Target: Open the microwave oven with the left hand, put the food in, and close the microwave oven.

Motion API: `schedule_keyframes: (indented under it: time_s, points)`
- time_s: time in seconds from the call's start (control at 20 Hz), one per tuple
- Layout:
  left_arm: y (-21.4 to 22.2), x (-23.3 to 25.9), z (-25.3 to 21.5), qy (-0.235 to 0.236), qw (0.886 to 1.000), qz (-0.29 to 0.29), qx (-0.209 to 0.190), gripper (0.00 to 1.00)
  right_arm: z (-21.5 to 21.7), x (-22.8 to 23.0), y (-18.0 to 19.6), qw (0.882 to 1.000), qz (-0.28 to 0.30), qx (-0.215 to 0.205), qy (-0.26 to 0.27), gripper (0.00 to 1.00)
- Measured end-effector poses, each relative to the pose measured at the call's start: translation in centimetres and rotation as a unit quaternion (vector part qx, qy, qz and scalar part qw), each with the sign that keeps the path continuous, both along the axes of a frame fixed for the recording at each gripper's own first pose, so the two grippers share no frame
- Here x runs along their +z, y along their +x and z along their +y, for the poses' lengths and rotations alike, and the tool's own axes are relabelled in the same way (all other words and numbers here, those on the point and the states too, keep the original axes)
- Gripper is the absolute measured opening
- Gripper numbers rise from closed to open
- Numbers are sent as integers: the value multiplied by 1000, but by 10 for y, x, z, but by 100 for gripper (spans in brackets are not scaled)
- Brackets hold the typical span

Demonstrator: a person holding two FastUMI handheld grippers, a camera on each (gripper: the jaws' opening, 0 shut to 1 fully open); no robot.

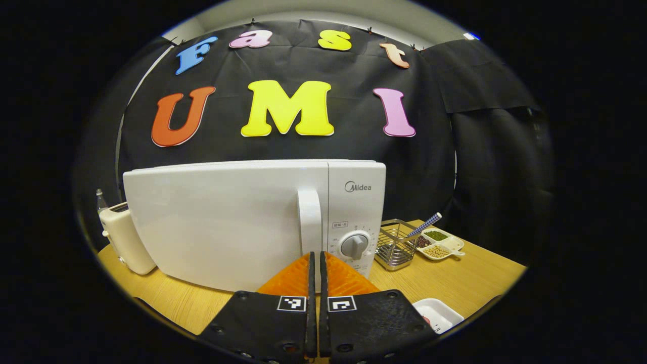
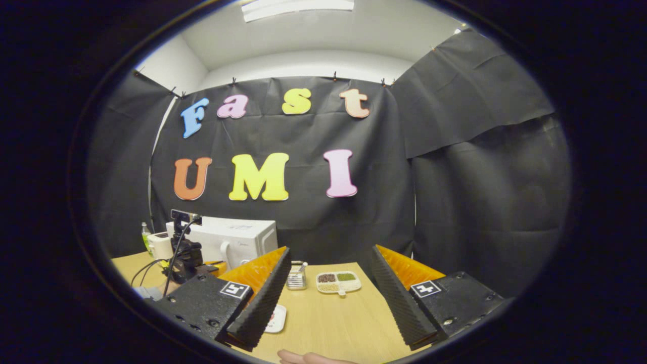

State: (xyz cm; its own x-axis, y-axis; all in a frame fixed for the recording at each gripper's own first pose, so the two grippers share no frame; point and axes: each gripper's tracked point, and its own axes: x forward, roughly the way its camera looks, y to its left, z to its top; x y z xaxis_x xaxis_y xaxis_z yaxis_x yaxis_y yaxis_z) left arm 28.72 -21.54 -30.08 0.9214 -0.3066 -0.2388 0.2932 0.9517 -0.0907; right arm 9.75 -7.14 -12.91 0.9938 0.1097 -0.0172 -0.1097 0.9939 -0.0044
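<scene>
Left gripper (image 1: 314,263) lines up on the handle (image 1: 309,217) of the closed microwave oven (image 1: 252,222).

Its fingers are clenched together with nothing between; I judge they should part, go around the handle, then pull gently outward. Right gripper (image 2: 328,298) waits with fingers spread and empty. The food dish (image 1: 437,313) rests on the counter (image 1: 480,278), near the oven.

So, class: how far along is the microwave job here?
Nothing looks done: the microwave door is closed. In hand: the left gripper, shut and empty, points at the door handle. The right gripper is open over the table. Left: opening, loading food, closing.
</scene>
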Motion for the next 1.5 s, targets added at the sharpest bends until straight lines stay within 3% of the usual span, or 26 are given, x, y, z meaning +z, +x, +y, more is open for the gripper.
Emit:
schedule_keyframes:
  time_s: [0.1, 0.15, 0.3, 0.35, 0.4, 0.45, 0.5, 0.55, 0.6, 0.65, 0.7, 0.75, 0.8, 0.85, 0.95, 1.0, 1.05, 1.1, 1.15, 1.25, 1.3, 1.5]
  points:
    - [4, 0, -4, -15, 1000, 1, -4, 73, -6, -1, 5, 1000, -2, -3, 1, 92]
    - [10, 1, -3, -14, 1000, -1, 1, 87, -9, -1, 8, 1000, -5, -7, 1, 100]
    - [31, -2, 0, 0, 1000, -3, 24, 81, -11, -7, 11, 1000, -5, -8, 6, 92]
    - [36, -4, -3, 4, 1000, 3, 21, 52, -10, -11, 12, 1000, -2, -5, 9, 92]
    - [38, -8, -3, 17, 999, 8, 31, 22, -11, -14, 14, 1000, 1, -4, 8, 100]
    - [39, -7, -1, 24, 999, 6, 36, 30, -13, -18, 16, 1000, 4, -5, 7, 100]
    - [40, -8, -2, 32, 999, 2, 40, 30, -14, -20, 19, 1000, 6, -7, 5, 100]
    - [39, -8, -2, 38, 998, 0, 43, 24, -14, -22, 19, 1000, 8, -7, 5, 92]
    - [40, -7, -1, 40, 998, -2, 47, 19, -14, -22, 20, 1000, 10, -7, 6, 92]
    - [34, -8, 1, 27, 998, 6, 50, 17, -14, -24, 19, 1000, 11, -6, 5, 100]
    - [37, -6, -1, 26, 998, 3, 55, 5, -13, -23, 19, 1000, 10, -6, 4, 100]
    - [35, -9, 0, 27, 998, 4, 57, 4, -13, -23, 18, 1000, 9, -6, 3, 100]
    - [35, -8, -1, 29, 998, 4, 54, 4, -13, -22, 18, 1000, 8, -6, 2, 92]
    - [35, -8, -1, 23, 998, 7, 53, 5, -14, -22, 16, 1000, 6, -5, 2, 100]
    - [31, -7, -2, 11, 998, 12, 53, 5, -15, -22, 16, 1000, 4, -6, 1, 100]
    - [24, -5, 1, 15, 998, 7, 54, 4, -15, -22, 16, 1000, 3, -7, 2, 92]
    - [20, -3, 3, 26, 998, -9, 52, 5, -15, -23, 16, 1000, 2, -6, 2, 92]
    - [15, -5, 5, 28, 999, -6, 42, 4, -15, -24, 17, 1000, 2, -7, 4, 100]
    - [8, -3, 4, 17, 1000, -2, 25, 4, -15, -28, 18, 1000, 6, -9, 5, 92]
    - [-13, -3, 9, 6, 1000, 8, 2, 4, -9, -34, 18, 1000, 18, -5, 8, 92]
    - [-25, -2, 17, 11, 1000, 2, -2, 4, -5, -35, 17, 1000, 22, -4, 9, 100]
    - [-76, 5, 48, 0, 1000, -8, -8, 4, 5, -28, 1, 1000, 21, -6, 1, 100]
